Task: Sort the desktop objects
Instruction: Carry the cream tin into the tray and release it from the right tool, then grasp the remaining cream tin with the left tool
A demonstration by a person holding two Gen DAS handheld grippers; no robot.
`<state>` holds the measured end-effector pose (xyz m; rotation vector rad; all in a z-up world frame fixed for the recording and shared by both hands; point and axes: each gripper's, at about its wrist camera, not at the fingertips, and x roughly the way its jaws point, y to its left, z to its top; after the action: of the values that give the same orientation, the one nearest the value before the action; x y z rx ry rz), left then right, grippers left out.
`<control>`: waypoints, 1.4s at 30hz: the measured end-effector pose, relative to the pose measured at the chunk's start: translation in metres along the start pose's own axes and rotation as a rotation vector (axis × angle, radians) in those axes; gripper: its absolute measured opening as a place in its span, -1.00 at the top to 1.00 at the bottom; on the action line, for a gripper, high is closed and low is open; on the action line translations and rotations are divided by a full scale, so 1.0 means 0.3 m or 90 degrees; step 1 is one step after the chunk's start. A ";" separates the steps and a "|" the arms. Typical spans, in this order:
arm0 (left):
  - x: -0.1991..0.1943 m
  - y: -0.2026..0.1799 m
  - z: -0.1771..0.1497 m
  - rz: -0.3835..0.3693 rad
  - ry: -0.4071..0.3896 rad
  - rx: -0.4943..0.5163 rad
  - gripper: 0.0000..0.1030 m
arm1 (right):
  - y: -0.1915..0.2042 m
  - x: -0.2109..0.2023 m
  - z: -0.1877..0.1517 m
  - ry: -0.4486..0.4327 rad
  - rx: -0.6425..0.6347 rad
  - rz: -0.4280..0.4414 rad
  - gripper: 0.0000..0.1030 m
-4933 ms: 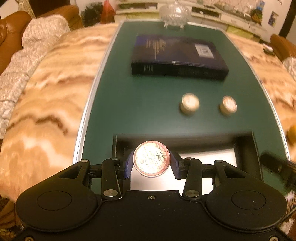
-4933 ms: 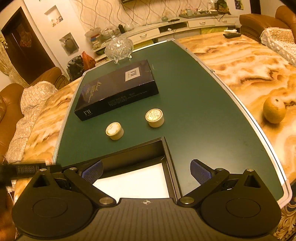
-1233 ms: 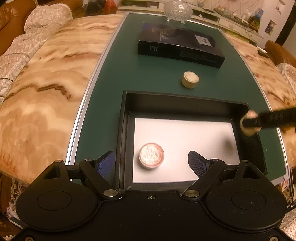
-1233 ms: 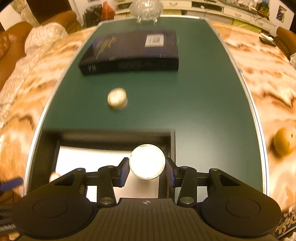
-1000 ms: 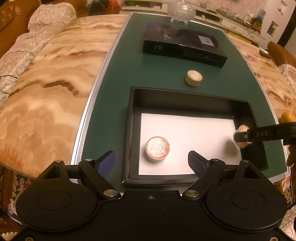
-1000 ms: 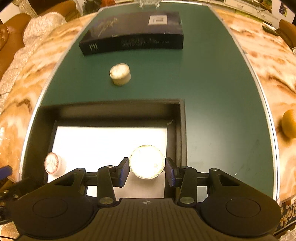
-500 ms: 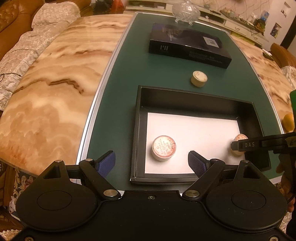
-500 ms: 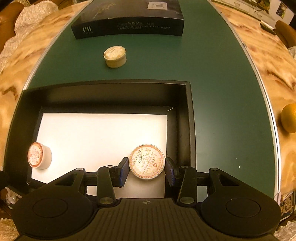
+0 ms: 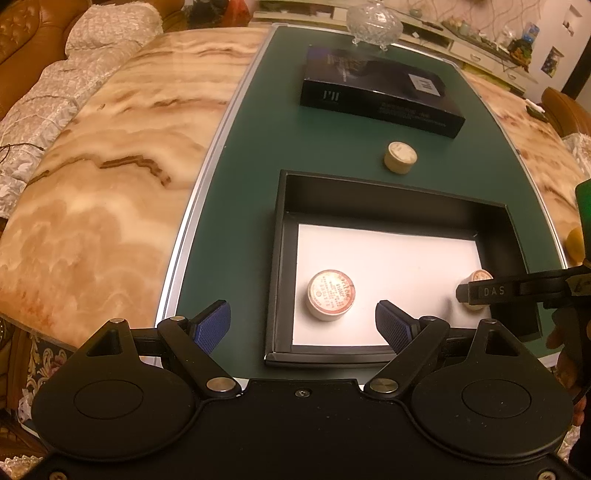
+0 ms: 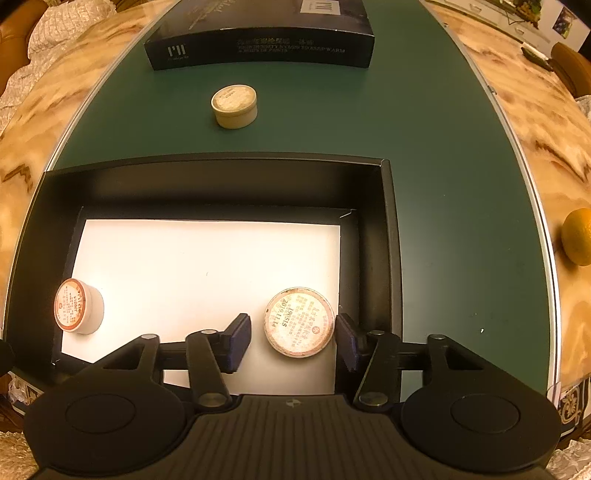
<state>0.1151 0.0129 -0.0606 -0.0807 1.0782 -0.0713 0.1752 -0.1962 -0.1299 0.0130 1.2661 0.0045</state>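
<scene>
Right wrist view: the right gripper (image 10: pixel 291 338) has just been opening, jaws parting around a round tin (image 10: pixel 299 322) set inside the black tray (image 10: pixel 391 236); another tin (image 10: pixel 233 106) waits at twelve o'clock. Left gripper (image 9: pixel 303 323) hangs open, empty.

A marble-patterned desk (image 9: pixel 110 177) carries a green mat (image 10: pixel 443 184) down its middle. On the mat lie a dark flat box (image 9: pixel 380 96) toward the far edge, a small round tin (image 10: pixel 233 106) mid-mat, and an open black tray (image 10: pixel 207 177) at the near edge. A glass bowl (image 9: pixel 373 23) stands at the far edge; an orange (image 10: pixel 578 236) rests on the marble right of the mat.
</scene>
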 end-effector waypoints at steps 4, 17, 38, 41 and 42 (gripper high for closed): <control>-0.003 -0.002 0.000 0.000 0.000 0.001 -0.67 | -0.005 -0.006 -0.003 -0.003 0.006 0.003 -0.12; -0.006 -0.036 0.023 0.005 -0.005 0.016 -0.71 | -0.056 -0.125 -0.044 -0.070 0.060 0.032 -0.26; 0.194 -0.261 0.301 0.042 -0.045 0.059 -0.78 | -0.182 -0.238 -0.150 -0.132 0.161 0.056 -0.65; 0.258 -0.295 0.357 0.040 -0.041 0.057 -0.78 | -0.204 -0.226 -0.156 -0.131 0.174 0.061 -0.66; 0.277 -0.307 0.373 0.040 -0.039 0.058 -0.78 | -0.209 -0.221 -0.157 -0.130 0.177 0.062 -0.66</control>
<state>0.2511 -0.0834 -0.0716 0.0336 1.0148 -0.0607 0.1100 -0.2593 -0.0815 0.3082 1.0526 -0.0875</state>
